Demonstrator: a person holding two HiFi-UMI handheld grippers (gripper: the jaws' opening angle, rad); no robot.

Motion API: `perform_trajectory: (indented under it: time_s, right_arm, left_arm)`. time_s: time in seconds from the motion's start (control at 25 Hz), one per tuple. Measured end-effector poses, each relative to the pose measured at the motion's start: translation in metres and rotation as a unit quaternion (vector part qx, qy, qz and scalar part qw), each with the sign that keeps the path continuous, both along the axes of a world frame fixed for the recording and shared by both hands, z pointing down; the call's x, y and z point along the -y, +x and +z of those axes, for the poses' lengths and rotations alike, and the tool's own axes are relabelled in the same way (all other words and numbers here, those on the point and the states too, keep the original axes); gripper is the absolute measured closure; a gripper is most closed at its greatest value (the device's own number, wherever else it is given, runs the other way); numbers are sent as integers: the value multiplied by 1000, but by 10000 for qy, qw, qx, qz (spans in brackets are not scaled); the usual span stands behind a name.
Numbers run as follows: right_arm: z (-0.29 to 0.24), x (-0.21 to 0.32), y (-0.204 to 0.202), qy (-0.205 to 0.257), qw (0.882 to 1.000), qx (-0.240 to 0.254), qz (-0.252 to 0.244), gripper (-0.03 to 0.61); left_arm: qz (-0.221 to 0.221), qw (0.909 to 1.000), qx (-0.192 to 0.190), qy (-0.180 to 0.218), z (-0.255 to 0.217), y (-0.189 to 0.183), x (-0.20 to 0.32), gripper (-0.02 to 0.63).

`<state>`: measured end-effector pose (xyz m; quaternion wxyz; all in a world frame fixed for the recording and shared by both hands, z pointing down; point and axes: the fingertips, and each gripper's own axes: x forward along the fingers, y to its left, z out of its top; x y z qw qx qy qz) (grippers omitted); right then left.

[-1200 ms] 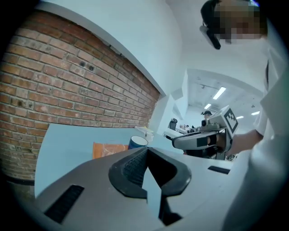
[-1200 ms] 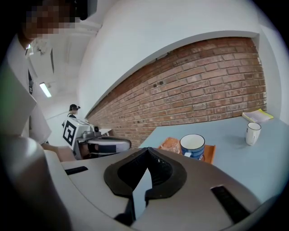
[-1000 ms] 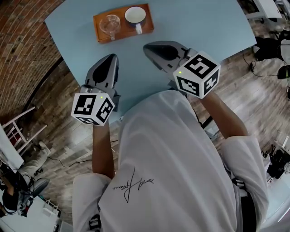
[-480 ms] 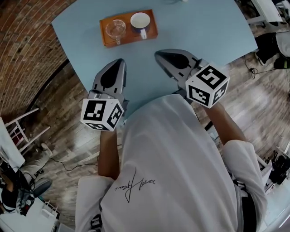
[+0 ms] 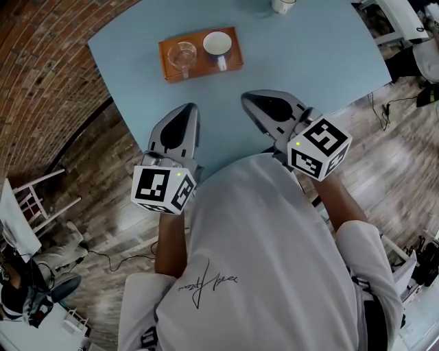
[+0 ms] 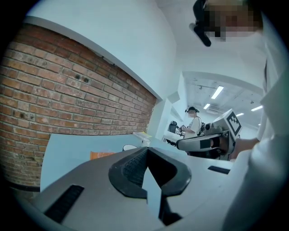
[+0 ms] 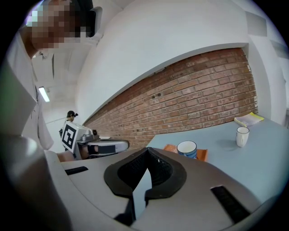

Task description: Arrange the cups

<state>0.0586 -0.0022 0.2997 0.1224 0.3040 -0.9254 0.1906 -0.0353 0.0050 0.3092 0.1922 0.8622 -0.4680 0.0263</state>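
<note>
Tray (image 5: 167, 66) lower; far cup (image 5: 282, 5) half off-frame

Glass cup (image 5: 181, 56) stands left of mug (image 5: 218, 45), both on tray (image 5: 200, 68).

The white mug (image 5: 282, 5) is cropped by the head view's top edge.

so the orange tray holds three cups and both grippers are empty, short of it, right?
Not three. The head view shows two on the orange tray: a glass cup and a mug. A third, white cup stands off it, farther back on the table. The left gripper and right gripper are indeed empty, short of the tray.
</note>
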Motion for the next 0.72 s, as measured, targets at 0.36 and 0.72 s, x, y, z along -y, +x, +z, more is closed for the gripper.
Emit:
perform_trajectory:
  time_s: [0.36, 0.72]
  right_arm:
    - [-8, 2, 8, 41, 10000, 9, -16, 560]
    - [-14, -3, 7, 45, 9999, 27, -155, 560]
  left_arm:
    - [49, 10000, -50, 21, -8, 0, 4, 604]
    - [211, 9998, 23, 60, -13, 8, -3, 604]
